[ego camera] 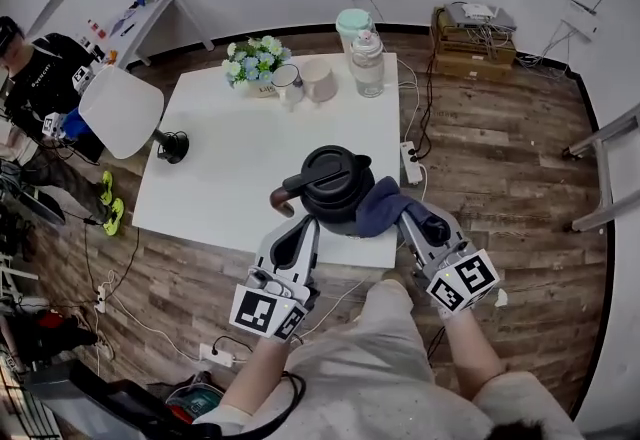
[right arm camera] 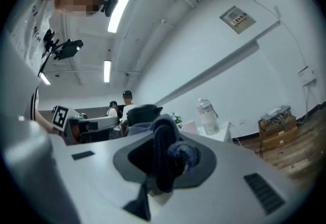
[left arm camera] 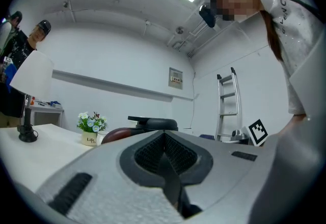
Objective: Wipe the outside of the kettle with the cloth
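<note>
A white table (ego camera: 225, 178) stands on a wood-plank floor, with a white lamp (ego camera: 122, 111) at its left edge and a small pot of flowers (ego camera: 255, 61), two cups (ego camera: 318, 80) and a clear lidded jar (ego camera: 367, 63) along its far side. The black kettle (ego camera: 335, 183) sits upright at the table's near edge, lid on, its brown handle (ego camera: 283, 200) pointing towards the person's left. The right gripper (ego camera: 415, 223) has its jaws pressed onto the dark blue cloth (ego camera: 385, 206) – a bunched fold fills the gap between them – and the cloth lies against the kettle's right side. The left gripper (ego camera: 297, 236) sits just in front of the handle, apart from it; its jaws are closed together with nothing between them – the handle and lid show beyond their tips.
</note>
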Motion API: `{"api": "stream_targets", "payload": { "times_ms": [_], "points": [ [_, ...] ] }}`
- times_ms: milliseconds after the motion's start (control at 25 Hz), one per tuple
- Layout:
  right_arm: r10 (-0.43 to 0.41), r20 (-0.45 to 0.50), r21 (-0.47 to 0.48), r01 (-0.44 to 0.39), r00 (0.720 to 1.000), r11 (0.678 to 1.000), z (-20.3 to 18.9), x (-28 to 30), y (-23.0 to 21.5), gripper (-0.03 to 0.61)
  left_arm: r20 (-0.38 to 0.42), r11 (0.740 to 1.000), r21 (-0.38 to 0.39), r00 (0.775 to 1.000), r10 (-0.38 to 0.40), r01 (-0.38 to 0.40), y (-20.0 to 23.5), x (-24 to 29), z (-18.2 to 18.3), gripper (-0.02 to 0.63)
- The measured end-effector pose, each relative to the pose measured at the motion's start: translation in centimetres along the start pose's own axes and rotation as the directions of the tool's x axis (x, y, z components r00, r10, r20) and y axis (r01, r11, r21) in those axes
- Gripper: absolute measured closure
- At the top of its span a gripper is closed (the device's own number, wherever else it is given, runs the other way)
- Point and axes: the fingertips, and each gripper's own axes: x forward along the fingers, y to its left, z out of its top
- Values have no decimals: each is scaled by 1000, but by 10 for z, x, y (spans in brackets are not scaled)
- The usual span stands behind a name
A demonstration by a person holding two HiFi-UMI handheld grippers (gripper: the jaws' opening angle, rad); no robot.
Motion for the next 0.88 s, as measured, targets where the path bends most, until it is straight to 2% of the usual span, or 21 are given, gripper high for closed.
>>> {"api": "stream_targets", "payload": {
  "times_ms": [120,280,400,600,680,760,880],
  "points": [
    [-12,-94,-17,10,995,1000,-28,0,-10,515,-10,999,-34,1000,24,-25,3,-5,-4,606],
    [-32,-211,-47,23,977,999,-59,5,-21,515,-36,998,-30,998,61,-62,12,-11,-10,606],
    [-48,-262,-58,34,964,998,-74,8,-27,515,-52,996,-26,995,83,-84,16,-15,-14,606],
    [-99,-345,-128,57,933,990,-86,10,-40,515,-72,994,-12,991,109,-110,22,-15,-19,606],
    [-135,-338,-141,91,932,986,-78,7,-47,515,-74,992,-13,989,128,-129,25,-14,-20,606],
    [-150,-276,-148,113,949,983,-55,3,-51,515,-70,989,-26,987,144,-146,28,-12,-19,606],
    [-94,-145,-125,76,985,989,-5,2,-45,515,-52,984,-53,985,165,-167,34,-6,-13,607]
  ]
}}
